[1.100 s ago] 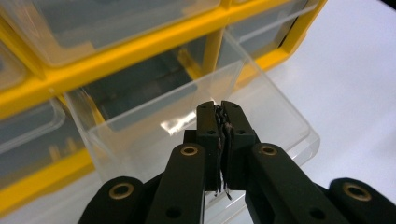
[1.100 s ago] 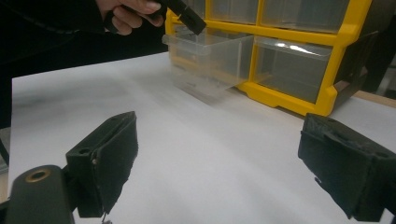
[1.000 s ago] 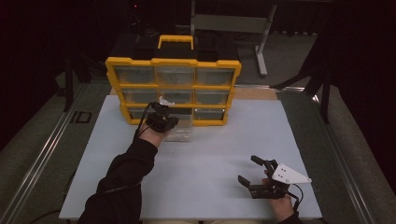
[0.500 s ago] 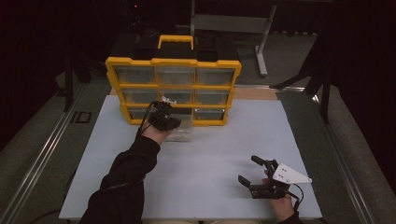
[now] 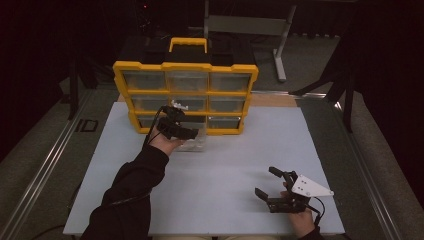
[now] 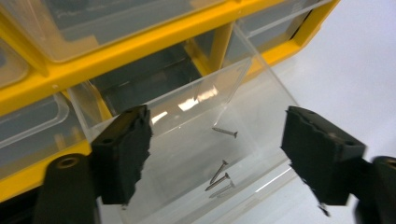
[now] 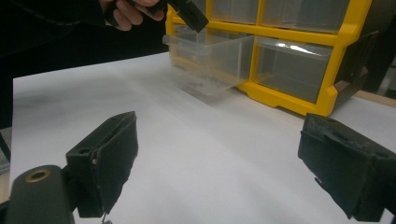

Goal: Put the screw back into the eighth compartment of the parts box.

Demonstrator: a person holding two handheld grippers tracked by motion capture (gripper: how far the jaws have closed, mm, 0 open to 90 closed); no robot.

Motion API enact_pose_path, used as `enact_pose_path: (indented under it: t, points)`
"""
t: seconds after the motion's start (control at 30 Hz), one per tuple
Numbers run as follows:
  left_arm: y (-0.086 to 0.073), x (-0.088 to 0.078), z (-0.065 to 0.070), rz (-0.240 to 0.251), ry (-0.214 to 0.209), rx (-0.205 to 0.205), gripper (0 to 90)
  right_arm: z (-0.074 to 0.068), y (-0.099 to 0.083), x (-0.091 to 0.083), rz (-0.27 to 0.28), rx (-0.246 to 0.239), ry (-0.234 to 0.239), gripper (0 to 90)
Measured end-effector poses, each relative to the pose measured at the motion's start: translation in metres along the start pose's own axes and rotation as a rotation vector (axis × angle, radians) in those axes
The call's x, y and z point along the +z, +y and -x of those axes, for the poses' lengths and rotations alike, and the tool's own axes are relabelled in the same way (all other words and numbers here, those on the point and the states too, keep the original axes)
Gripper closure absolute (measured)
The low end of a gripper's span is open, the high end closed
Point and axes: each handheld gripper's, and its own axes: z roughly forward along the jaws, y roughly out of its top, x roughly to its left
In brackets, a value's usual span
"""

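- The clear drawer [image 6: 201, 140] is seen pulled out of the yellow organizer [image 5: 185, 95], bottom row, resting on the white table [image 5: 225, 165].
- The left gripper [image 6: 217, 154] is held above the drawer, jaws just opened wide, nothing pinched.
- Screws [image 6: 219, 175] are seen lying inside the drawer.
- The right gripper [image 5: 270, 186] is kept spread and empty, well apart from the organizer, near the table's front edge.

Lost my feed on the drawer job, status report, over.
Left gripper open over the pulled-out clear drawer, fingers just spread, nothing between. Screws lying in the drawer. Right gripper open, idle on the table. Nothing in the way.
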Motion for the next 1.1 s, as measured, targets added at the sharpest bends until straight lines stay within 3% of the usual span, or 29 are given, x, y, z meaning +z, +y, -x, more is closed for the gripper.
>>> enact_pose_path:
  t: [0.2,0.33,0.5,0.57,0.8,0.97,1.1]
  points:
    - [-0.004,-0.011,0.001,0.021,-0.043,0.004,9.4,0.000,0.000,0.000,0.001,-0.001,0.001,12.0]
    - [-0.010,-0.018,0.000,0.045,-0.036,0.005,8.0,0.000,0.000,0.000,0.002,-0.001,0.000,12.1]
    - [-0.016,-0.027,-0.001,0.083,-0.083,0.018,1.7,0.000,0.000,0.000,-0.001,-0.001,0.001,12.0]
    - [-0.017,-0.031,-0.003,0.104,-0.113,0.015,0.0,0.000,0.000,0.001,-0.002,-0.002,0.000,12.0]
    - [-0.026,-0.046,-0.010,0.220,-0.126,0.003,0.0,0.001,0.000,-0.001,0.001,0.001,-0.005,12.1]
    - [-0.034,-0.054,-0.014,0.265,-0.153,0.035,0.0,0.002,-0.002,-0.001,0.000,0.011,-0.006,12.0]
    - [-0.041,-0.060,-0.015,0.277,-0.201,0.075,0.0,0.003,-0.002,-0.001,0.000,0.015,-0.004,12.1]
